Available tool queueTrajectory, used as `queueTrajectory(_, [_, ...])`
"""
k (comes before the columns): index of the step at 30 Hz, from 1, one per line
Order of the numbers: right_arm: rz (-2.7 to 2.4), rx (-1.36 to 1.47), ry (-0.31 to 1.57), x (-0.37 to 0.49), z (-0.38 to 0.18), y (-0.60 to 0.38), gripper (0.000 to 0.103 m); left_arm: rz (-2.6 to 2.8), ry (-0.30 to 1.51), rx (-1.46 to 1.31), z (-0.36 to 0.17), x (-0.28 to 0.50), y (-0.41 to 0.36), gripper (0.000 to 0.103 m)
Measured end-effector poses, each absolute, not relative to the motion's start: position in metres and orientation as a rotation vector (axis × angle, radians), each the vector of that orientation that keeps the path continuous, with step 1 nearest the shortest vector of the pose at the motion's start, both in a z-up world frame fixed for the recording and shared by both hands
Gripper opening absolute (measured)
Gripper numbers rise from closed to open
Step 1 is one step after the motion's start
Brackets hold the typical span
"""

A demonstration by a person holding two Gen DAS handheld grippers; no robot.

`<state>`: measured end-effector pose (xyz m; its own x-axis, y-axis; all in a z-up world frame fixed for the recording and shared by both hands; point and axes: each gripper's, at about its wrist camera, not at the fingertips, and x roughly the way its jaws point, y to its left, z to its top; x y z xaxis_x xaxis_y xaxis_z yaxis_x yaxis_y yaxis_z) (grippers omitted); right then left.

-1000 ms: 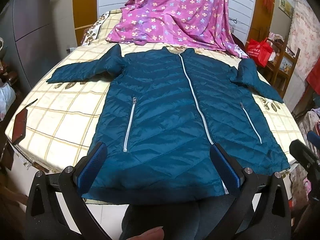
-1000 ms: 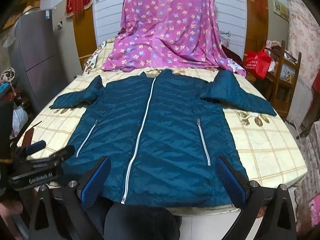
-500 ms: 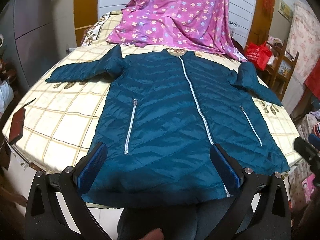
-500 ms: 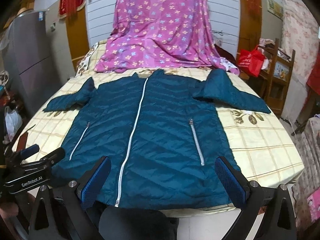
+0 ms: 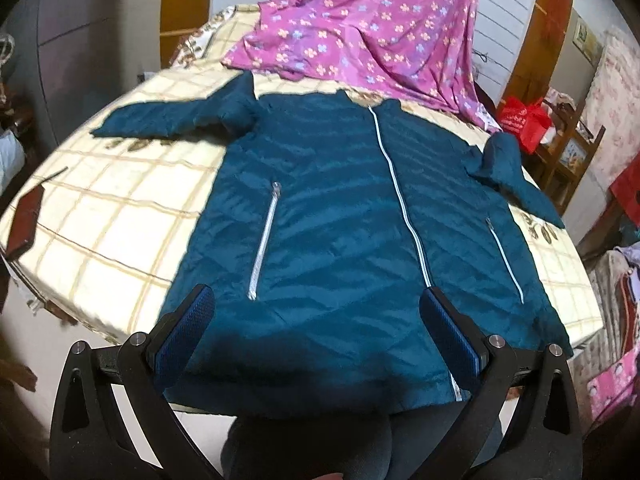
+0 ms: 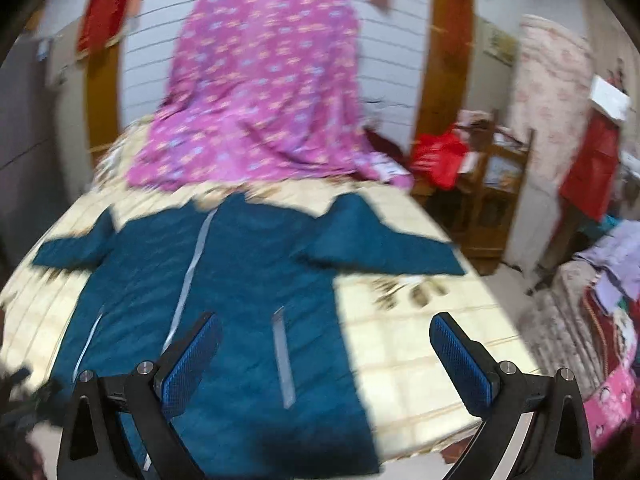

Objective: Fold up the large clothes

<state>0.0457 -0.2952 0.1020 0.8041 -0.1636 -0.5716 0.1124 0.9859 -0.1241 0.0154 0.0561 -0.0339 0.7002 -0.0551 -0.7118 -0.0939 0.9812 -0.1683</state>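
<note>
**Both grippers wide open over a flat jacket**

Left wrist view: the left gripper (image 5: 316, 332) hangs with its blue-padded fingers (image 5: 184, 334) spread wide and nothing between them, above the hem of the jacket (image 5: 332, 216). The teal quilted jacket lies face up and zipped on the bed (image 5: 100, 216), collar toward 12 o'clock, one sleeve (image 5: 172, 118) stretched toward 10 o'clock, the other sleeve (image 5: 516, 176) angled toward 3 o'clock. A purple flowered cloth (image 5: 360, 28) drapes at 12 o'clock beyond the collar. A red bag (image 5: 524, 124) sits at 2 o'clock, off the bed.

Right wrist view, blurred: the right gripper (image 6: 324, 360) is likewise fully spread and empty, over the jacket's (image 6: 240, 280) edge and bare bed (image 6: 408, 352) at 5 o'clock. The purple flowered cloth (image 6: 260, 92) fills 12 o'clock; a wooden shelf (image 6: 496, 184) stands at 3 o'clock.
</note>
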Motion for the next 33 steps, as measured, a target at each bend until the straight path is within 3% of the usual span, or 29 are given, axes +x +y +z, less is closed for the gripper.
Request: queueTrajectory(33, [-0.183,-0.038,0.584,0.042,0.129,-0.311,0.103,-0.037,0.629,0.020,-0.003,-0.004,0.026,0.103])
